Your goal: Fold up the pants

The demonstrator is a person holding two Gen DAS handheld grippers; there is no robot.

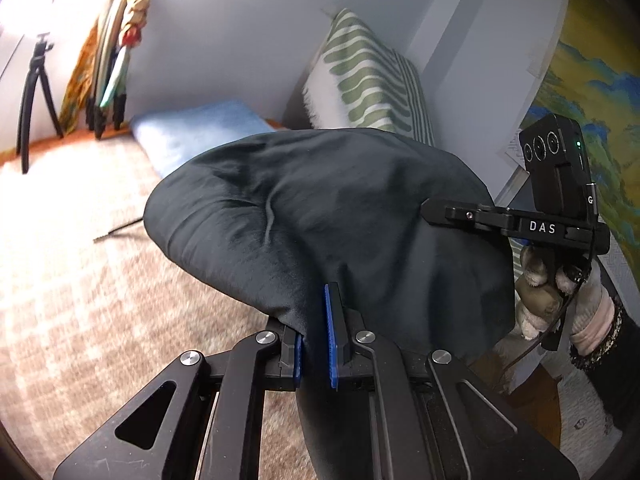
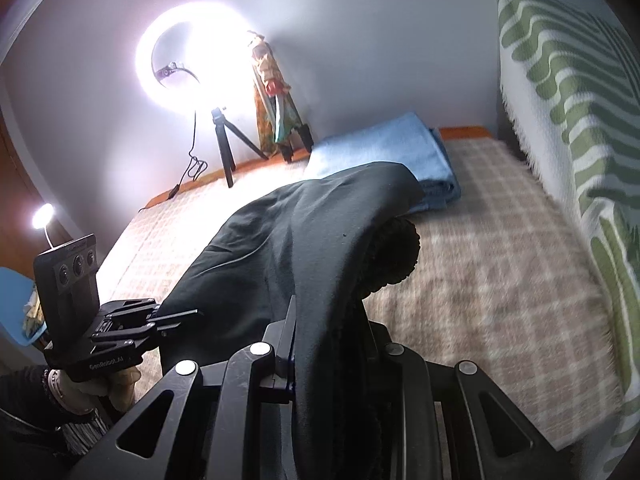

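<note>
The dark pants (image 1: 320,208) hang lifted above the checked bed cover (image 1: 72,288), bulging between both grippers. My left gripper (image 1: 316,344) is shut on a fold of the pants between its blue pads (image 1: 330,340). My right gripper (image 2: 320,344) is shut on another part of the pants (image 2: 304,248), near the ruffled waistband (image 2: 400,256); the cloth hides its right finger. The right gripper also shows in the left wrist view (image 1: 448,210), at the cloth's right edge. The left gripper shows in the right wrist view (image 2: 176,320), at the cloth's left edge.
A folded blue blanket (image 2: 392,152) lies at the far end of the bed cover (image 2: 500,264). A green-striped cushion (image 2: 560,92) stands on the right. A ring light on a tripod (image 2: 224,148) and a hanging cloth (image 2: 276,92) stand by the wall.
</note>
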